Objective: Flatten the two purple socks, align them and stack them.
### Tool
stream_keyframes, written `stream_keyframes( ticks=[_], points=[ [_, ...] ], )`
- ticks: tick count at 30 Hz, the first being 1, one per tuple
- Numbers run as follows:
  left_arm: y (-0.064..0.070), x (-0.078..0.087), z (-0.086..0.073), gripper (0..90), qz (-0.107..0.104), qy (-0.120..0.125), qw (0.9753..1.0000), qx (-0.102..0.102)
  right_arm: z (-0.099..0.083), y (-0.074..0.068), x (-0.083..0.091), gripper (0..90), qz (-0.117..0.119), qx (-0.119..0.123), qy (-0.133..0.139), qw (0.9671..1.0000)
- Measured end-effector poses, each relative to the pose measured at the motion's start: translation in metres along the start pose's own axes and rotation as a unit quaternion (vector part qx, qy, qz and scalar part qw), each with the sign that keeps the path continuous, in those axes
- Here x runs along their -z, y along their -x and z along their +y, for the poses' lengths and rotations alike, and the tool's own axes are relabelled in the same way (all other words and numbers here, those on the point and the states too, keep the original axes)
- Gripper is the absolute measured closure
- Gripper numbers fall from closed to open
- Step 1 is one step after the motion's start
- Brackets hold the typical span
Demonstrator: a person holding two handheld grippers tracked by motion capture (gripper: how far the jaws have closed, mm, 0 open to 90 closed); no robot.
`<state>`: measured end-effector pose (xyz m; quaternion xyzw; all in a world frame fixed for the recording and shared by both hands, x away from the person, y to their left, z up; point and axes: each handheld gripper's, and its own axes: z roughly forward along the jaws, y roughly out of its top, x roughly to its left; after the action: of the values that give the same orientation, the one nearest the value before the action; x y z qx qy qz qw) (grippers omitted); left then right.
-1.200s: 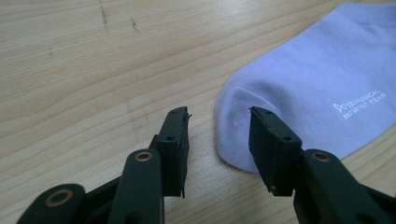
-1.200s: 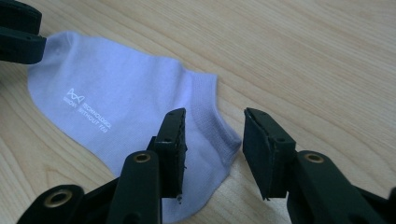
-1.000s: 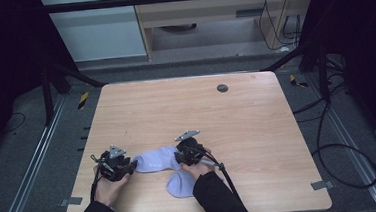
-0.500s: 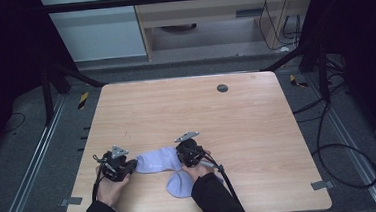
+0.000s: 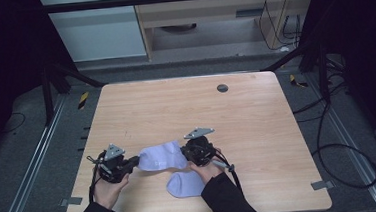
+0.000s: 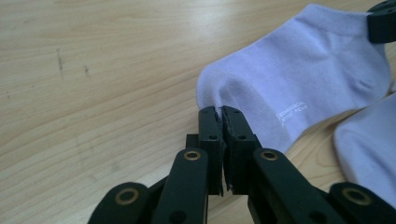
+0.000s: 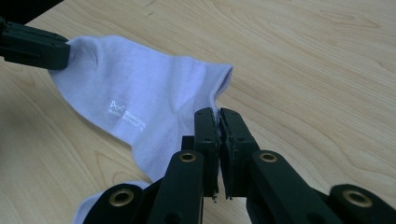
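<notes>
lilac sock [image 5: 162, 157] | stretched flat, pinched both ends | second sock [image 5: 185, 184] | flat, just beside

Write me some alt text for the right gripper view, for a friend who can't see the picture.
Two black jaws of the right gripper are pinched shut on the edge of a pale lilac ankle sock with small white printed lettering, held above a light wooden table. At the far end, the left gripper clamps the sock's other end. Part of a second lilac sock lies below.

Bright tabletop, dark surroundings, close-ups slightly soft
</notes>
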<state>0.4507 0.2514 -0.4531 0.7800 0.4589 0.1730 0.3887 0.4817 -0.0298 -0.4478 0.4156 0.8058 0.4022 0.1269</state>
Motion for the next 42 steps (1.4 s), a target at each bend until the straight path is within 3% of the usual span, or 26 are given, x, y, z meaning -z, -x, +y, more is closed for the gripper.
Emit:
stream_keyframes(
  ticks=[11, 23, 29, 33, 42],
  points=[
    [0.033, 0.007, 0.006, 86.6, -0.024, 0.005, 0.9995, -0.018, -0.010, 0.007, 0.037, 86.7, 0.001, 0.014, 0.001, 0.9999],
    [0.067, 0.004, 0.002, 86.7, -0.062, -0.015, 0.9975, -0.031, -0.038, 0.014, 0.076, 86.7, -0.006, 0.018, -0.015, 0.9997],
    [0.082, -0.001, -0.003, 86.7, -0.076, -0.028, 0.9956, -0.047, -0.056, 0.014, 0.085, 86.6, -0.011, 0.022, -0.025, 0.9994],
    [0.089, -0.005, -0.006, 86.7, -0.081, -0.040, 0.9943, -0.056, -0.067, 0.018, 0.089, 86.7, -0.013, 0.013, -0.030, 0.9994],
    [0.093, -0.011, -0.011, 86.6, -0.082, -0.061, 0.9927, -0.063, -0.078, 0.021, 0.091, 86.6, -0.009, 0.006, -0.043, 0.9990]
  ],
)
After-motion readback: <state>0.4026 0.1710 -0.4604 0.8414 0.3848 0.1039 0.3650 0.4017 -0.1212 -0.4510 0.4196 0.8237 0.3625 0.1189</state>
